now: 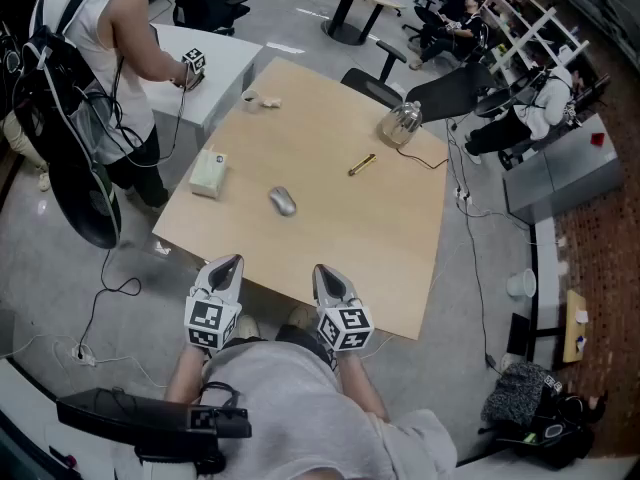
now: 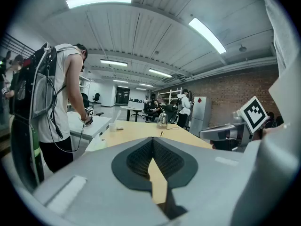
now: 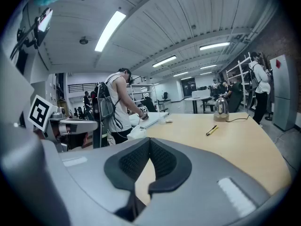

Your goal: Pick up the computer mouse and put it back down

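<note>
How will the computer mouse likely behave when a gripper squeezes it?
The mouse looks smooth and rounded, so jaws may slip on its shell. It seems small and rigid, probably light. Lying flat on the table, it should slide, not roll, if pushed.

Both closed: left claw [image 1: 228, 261], right claw [image 1: 323, 269]

left gripper [image 2: 153, 142]: jaws closed tip to tip, nothing between them
table [image 2: 136, 132]: pale wood, running ahead of the jaws
kettle [image 2: 162, 119]: metal, at the table's far end
person [image 2: 59, 102]: standing left, white sleeveless top, backpack, hands at a white side table [image 2: 94, 126]
marker cube [image 2: 254, 113]: black-and-white pattern, far right
</note>
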`<state>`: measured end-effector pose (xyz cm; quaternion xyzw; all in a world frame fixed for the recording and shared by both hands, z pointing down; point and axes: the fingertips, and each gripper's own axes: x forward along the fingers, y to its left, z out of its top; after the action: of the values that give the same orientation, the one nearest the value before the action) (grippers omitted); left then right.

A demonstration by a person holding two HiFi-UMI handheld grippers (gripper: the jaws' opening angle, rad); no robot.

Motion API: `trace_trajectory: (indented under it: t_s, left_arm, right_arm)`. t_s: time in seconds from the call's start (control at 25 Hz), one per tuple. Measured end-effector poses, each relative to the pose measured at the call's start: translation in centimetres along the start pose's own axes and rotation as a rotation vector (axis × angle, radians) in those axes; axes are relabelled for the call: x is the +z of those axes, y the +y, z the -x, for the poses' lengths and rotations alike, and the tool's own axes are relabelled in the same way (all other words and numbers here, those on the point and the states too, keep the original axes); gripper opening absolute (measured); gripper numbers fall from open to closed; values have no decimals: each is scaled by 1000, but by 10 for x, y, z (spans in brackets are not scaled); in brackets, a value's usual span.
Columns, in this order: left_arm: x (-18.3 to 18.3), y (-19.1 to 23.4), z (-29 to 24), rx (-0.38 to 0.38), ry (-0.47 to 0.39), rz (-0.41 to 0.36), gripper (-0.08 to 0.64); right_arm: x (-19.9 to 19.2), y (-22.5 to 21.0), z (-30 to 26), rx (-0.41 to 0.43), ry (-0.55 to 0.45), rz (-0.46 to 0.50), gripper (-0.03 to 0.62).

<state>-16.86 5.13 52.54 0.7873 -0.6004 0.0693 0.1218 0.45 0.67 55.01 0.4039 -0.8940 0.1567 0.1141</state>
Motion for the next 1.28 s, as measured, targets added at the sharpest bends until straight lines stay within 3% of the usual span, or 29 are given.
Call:
trace_trajectory:
  t_s: [0.64,1.28]
  left_arm:
    - [0,3,4,18,-13,5,20]
    - [-7,24,11,122,-16,49,20]
  right_arm:
    - [1,1,-1,10,-1,7,6]
    - [12,-16,-21,21,37,61,6]
